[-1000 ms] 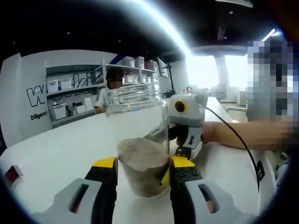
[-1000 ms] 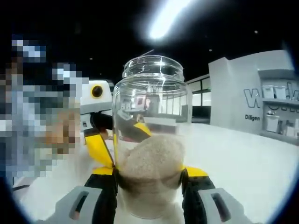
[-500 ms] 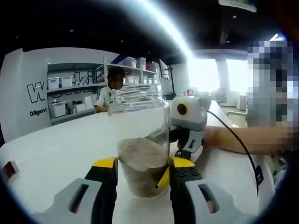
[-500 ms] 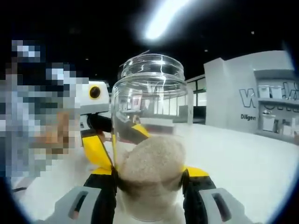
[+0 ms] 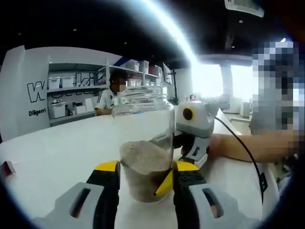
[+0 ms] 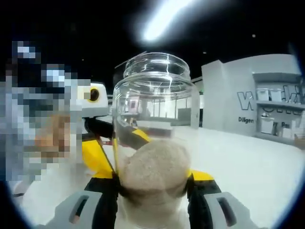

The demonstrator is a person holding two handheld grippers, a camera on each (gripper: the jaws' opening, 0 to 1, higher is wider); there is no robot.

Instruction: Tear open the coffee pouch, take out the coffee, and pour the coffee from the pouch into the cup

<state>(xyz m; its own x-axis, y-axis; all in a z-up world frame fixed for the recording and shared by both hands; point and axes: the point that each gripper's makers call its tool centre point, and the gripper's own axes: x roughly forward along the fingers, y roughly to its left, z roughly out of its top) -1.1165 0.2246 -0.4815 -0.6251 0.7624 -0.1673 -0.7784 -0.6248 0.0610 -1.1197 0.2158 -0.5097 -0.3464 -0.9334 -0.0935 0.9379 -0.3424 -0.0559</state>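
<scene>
Jar (image 5: 145,148) still between left tool (image 5: 143,183) jaws.

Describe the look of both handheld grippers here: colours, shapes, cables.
Left gripper and right gripper match: grey moulded jaw arms with slot cut-outs, black tips capped in yellow. In the left gripper view, the right gripper's white housing trails a thin black cable.

A ceiling strip light (image 5: 162,28) flares white against a dark ceiling; windows (image 5: 209,78) blow out (strong backlight), the fisheye bends edges, and the near jar (image 6: 155,138) looks soft.
</scene>
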